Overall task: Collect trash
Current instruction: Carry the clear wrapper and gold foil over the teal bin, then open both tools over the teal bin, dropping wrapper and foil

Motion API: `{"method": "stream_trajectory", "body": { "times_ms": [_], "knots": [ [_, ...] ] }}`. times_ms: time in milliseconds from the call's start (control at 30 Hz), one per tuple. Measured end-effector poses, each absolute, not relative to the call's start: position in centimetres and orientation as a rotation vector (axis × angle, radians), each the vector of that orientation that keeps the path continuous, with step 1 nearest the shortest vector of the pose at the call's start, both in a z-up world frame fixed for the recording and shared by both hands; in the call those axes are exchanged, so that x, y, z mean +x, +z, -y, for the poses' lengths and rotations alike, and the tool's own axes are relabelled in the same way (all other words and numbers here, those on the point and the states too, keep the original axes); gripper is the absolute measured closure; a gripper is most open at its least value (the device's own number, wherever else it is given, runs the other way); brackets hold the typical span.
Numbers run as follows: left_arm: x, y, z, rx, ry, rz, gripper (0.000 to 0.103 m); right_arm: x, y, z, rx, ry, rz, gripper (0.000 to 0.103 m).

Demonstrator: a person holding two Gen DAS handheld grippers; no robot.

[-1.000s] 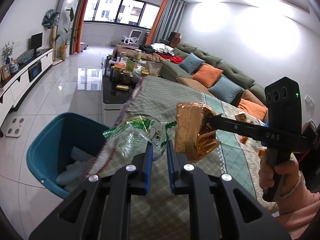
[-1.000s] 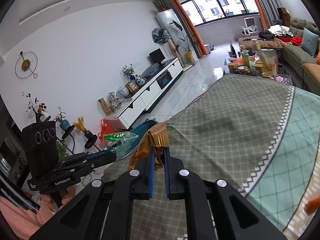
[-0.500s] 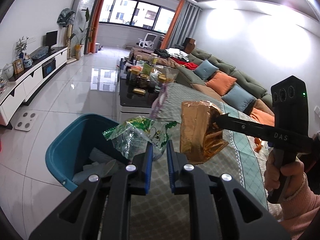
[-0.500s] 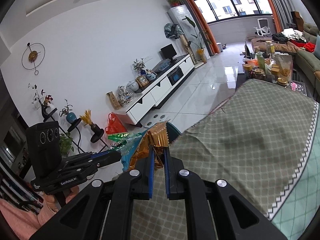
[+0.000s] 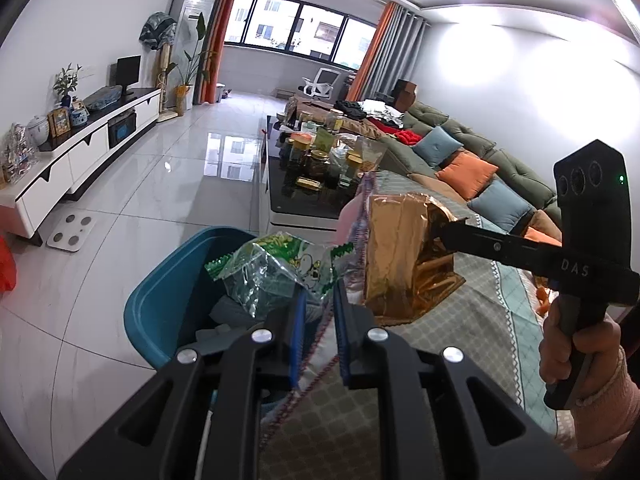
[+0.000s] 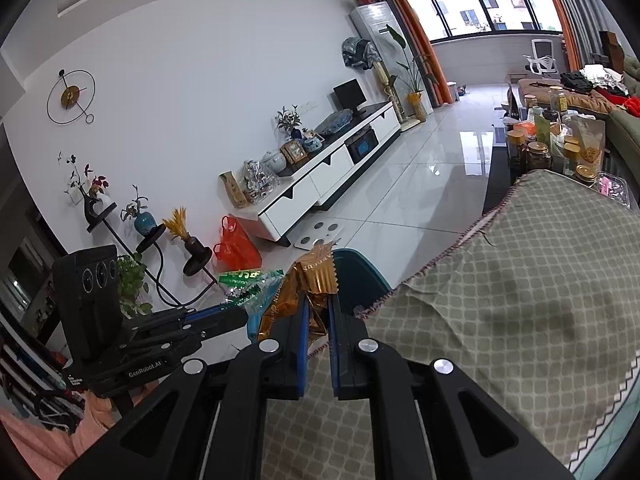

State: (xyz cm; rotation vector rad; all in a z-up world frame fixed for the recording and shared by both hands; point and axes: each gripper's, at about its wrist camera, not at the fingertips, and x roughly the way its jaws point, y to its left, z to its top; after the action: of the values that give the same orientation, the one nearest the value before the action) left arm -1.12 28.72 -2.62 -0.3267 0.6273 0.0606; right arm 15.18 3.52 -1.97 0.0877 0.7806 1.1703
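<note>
My left gripper is shut on a clear green snack wrapper and holds it over the rim of a blue trash bin on the floor by the table edge. My right gripper is shut on a crumpled gold foil wrapper, held just right of the green wrapper, above the table's edge. In the left wrist view the gold wrapper hangs from the right gripper's fingers. The bin holds some grey and white scraps.
A table with a green patterned cloth fills the right. A black coffee table with several jars stands beyond it. A sofa with cushions lines the right wall, a white TV cabinet the left. A red bag sits on the floor.
Both grippers have moved left off the table toward the bin with their wrappers still held. The green wrapper is now over the bin's opening.
</note>
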Motion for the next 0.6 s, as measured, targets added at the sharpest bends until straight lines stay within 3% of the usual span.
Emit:
{"method": "stream_trajectory", "body": {
  "times_ms": [600],
  "knots": [
    [0.4,-4.6,-31.1,-0.375,0.111,-0.676,0.088,16.6,-4.1,-8.3,0.034,1.139,-0.856,0.094]
  ]
}}
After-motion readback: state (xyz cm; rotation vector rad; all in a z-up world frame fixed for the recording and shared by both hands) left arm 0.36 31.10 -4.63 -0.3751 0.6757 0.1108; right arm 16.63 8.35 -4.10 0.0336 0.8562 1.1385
